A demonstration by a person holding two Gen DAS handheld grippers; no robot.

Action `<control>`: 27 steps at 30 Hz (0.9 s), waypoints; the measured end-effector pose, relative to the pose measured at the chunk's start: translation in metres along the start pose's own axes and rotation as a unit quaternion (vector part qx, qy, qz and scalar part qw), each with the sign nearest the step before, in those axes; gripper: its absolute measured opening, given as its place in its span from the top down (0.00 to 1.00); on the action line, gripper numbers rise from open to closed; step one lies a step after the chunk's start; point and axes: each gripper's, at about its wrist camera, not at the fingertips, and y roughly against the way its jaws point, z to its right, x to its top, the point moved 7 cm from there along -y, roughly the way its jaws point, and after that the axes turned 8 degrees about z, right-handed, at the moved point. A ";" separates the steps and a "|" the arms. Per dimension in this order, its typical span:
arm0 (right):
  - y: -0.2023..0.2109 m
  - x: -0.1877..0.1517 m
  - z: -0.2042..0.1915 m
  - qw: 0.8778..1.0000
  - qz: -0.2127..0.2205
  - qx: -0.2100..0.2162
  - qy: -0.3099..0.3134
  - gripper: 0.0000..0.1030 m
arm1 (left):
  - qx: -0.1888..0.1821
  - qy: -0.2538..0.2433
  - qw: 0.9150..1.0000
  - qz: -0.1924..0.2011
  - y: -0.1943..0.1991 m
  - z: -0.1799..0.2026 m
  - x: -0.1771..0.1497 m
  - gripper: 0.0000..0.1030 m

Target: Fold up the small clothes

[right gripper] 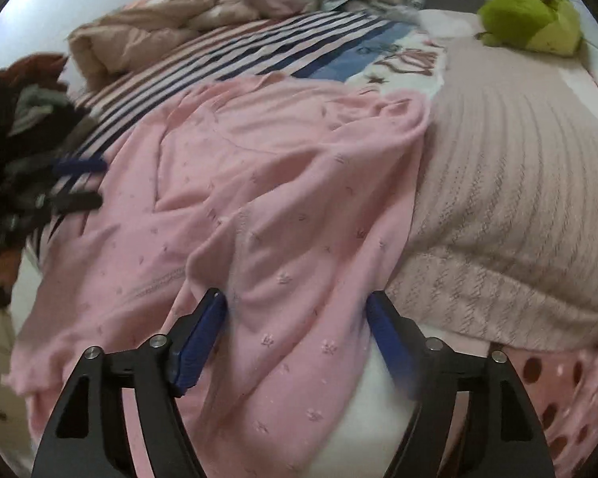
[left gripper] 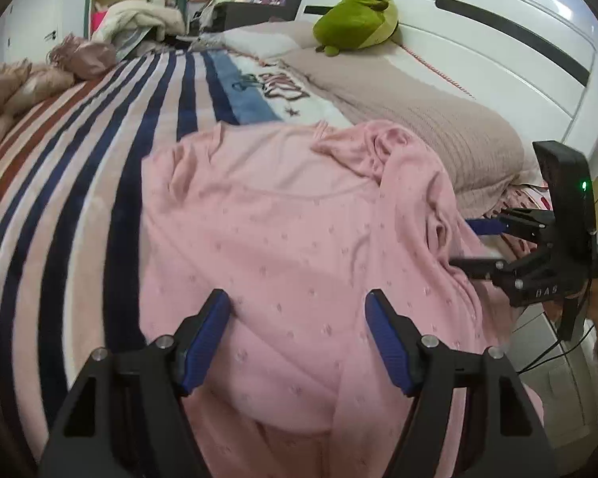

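While the pink embroidered top (left gripper: 283, 239) lies spread and rumpled across the striped blanket (left gripper: 99, 151) on the bed, both tools hover over it released: left tool (left gripper: 297, 334), right tool (right gripper: 297, 330), fingers apart.

Top (left gripper: 291, 231): soft pink knit cloth, matt, with small embroidered motifs. Blanket (left gripper: 99, 127): plush striped fleece, matt. Pillow (right gripper: 510, 183): ribbed beige knit, rough texture. Headboard (left gripper: 478, 28): smooth, glossy white finish. Left gripper (left gripper: 297, 338): matt black rigid plastic with bright metal pins; pads (left gripper: 207, 342) are ridged blue rubber-like material.
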 end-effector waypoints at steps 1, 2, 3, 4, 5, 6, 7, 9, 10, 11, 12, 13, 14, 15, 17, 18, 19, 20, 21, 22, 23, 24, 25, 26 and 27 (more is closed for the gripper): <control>0.002 0.001 -0.002 1.000 0.005 -0.001 -0.003 0.29 | 0.000 0.004 1.000 0.000 0.001 0.001 -0.002 0.35; 0.005 0.002 -0.006 1.000 0.011 -0.002 -0.001 0.29 | 0.002 0.007 1.000 0.000 0.003 0.000 -0.004 0.35; 0.008 0.003 -0.009 1.000 0.014 -0.006 0.004 0.29 | 0.003 0.009 1.000 0.000 0.005 -0.001 -0.006 0.35; 0.011 0.004 -0.013 1.000 0.017 -0.009 0.012 0.29 | 0.003 0.013 1.000 0.003 0.009 -0.002 -0.007 0.35; 0.015 0.005 -0.017 1.000 0.019 -0.014 0.021 0.29 | 0.003 0.015 1.000 0.005 0.012 -0.003 -0.008 0.35; 0.018 0.006 -0.020 0.999 0.021 -0.026 0.029 0.29 | 0.003 0.016 1.000 0.007 0.016 -0.003 -0.008 0.35; 0.020 0.008 -0.021 0.999 0.024 -0.033 0.036 0.27 | 0.005 0.016 1.000 0.010 0.017 -0.004 -0.008 0.35; 0.017 0.007 -0.025 0.997 0.024 -0.055 0.054 0.18 | 0.009 0.016 1.000 0.013 0.020 -0.004 -0.009 0.35; 0.010 0.005 -0.025 0.994 0.016 -0.081 0.070 0.18 | 0.012 0.016 1.000 0.013 0.021 -0.005 -0.010 0.35; 0.005 0.002 -0.025 0.992 0.014 -0.098 0.082 0.18 | 0.013 0.017 1.000 0.014 0.021 -0.005 -0.011 0.35; 0.004 0.001 -0.024 0.990 0.017 -0.111 0.090 0.22 | 0.015 0.017 1.000 0.014 0.021 -0.005 -0.012 0.35; 0.004 0.001 -0.019 0.986 0.025 -0.134 0.099 0.35 | 0.018 0.016 1.000 0.013 0.021 -0.006 -0.014 0.35; 0.005 0.002 -0.013 0.982 0.033 -0.156 0.104 0.42 | 0.022 0.014 1.000 0.012 0.022 -0.007 -0.016 0.35; 0.008 0.003 -0.007 0.981 0.040 -0.162 0.098 0.53 | 0.027 0.010 1.000 0.010 0.022 -0.009 -0.019 0.35; 0.015 0.004 0.006 0.980 0.039 -0.176 0.085 0.88 | 0.041 0.005 0.999 0.003 0.022 -0.015 -0.025 0.35; 0.019 0.004 0.009 0.979 0.039 -0.181 0.086 0.93 | 0.045 0.007 0.999 0.000 0.022 -0.018 -0.029 0.35; 0.022 0.004 0.014 0.978 0.038 -0.187 0.088 0.93 | 0.044 0.015 0.999 -0.003 0.021 -0.023 -0.033 0.35; 0.024 0.003 0.018 0.976 0.037 -0.196 0.091 0.93 | 0.041 0.023 0.999 -0.005 0.021 -0.026 -0.036 0.35; 0.025 0.003 0.023 0.973 0.036 -0.207 0.093 0.93 | 0.040 0.032 0.999 -0.007 0.020 -0.029 -0.039 0.35; 0.028 0.002 0.033 0.964 0.039 -0.244 0.098 0.99 | 0.039 0.037 0.999 -0.006 0.020 -0.032 -0.041 0.35; 0.030 0.003 0.042 0.949 0.045 -0.291 0.111 1.00 | 0.039 0.040 0.998 -0.004 0.021 -0.033 -0.043 0.35; 0.031 0.002 0.049 0.946 0.049 -0.301 0.111 0.99 | 0.038 0.043 0.998 -0.003 0.022 -0.034 -0.044 0.35; 0.028 -0.003 0.055 0.961 0.042 -0.263 0.077 0.97 | 0.036 0.045 0.998 0.000 0.024 -0.034 -0.045 0.35; 0.026 -0.010 0.059 0.980 0.030 -0.196 0.018 0.98 | 0.033 0.048 0.998 0.001 0.027 -0.034 -0.046 0.35; 0.030 -0.015 0.061 0.986 0.029 -0.165 -0.018 0.96 | 0.029 0.051 0.998 0.003 0.031 -0.034 -0.047 0.35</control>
